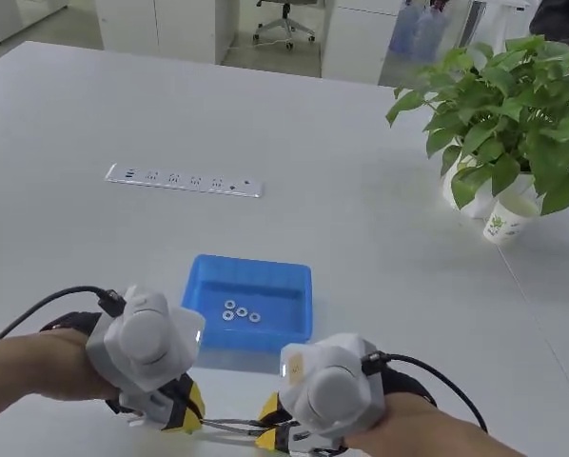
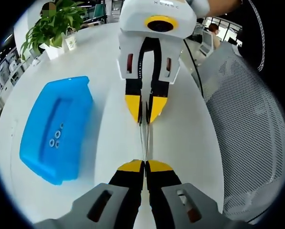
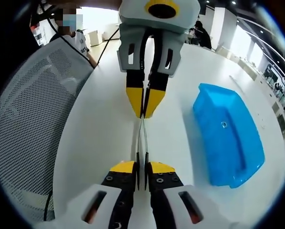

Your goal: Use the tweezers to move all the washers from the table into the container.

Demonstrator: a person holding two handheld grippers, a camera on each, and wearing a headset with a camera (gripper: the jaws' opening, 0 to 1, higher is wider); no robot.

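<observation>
With left gripper (image 1: 189,416) jaws shut, pinched one end of the tweezers (image 1: 229,426); with right gripper (image 1: 268,433) jaws shut, the other. Risked twisting or dropping them onto the bench (image 1: 361,238) if pulled unevenly or released together. Found four washers (image 1: 240,311) inside the container (image 1: 208,271).

It was an office, open and brightly lit. A broad white bench (image 1: 361,238) carried a white power strip (image 1: 184,180) and a leafy potted plant (image 1: 503,124) (a paper cup (image 1: 506,224) stood just beside it). Beyond it stood a swivel chair (image 1: 284,24) on castors and white cabinets (image 1: 161,24) — and a grey mesh chair back (image 3: 37,109) stood at the bench's edge.
</observation>
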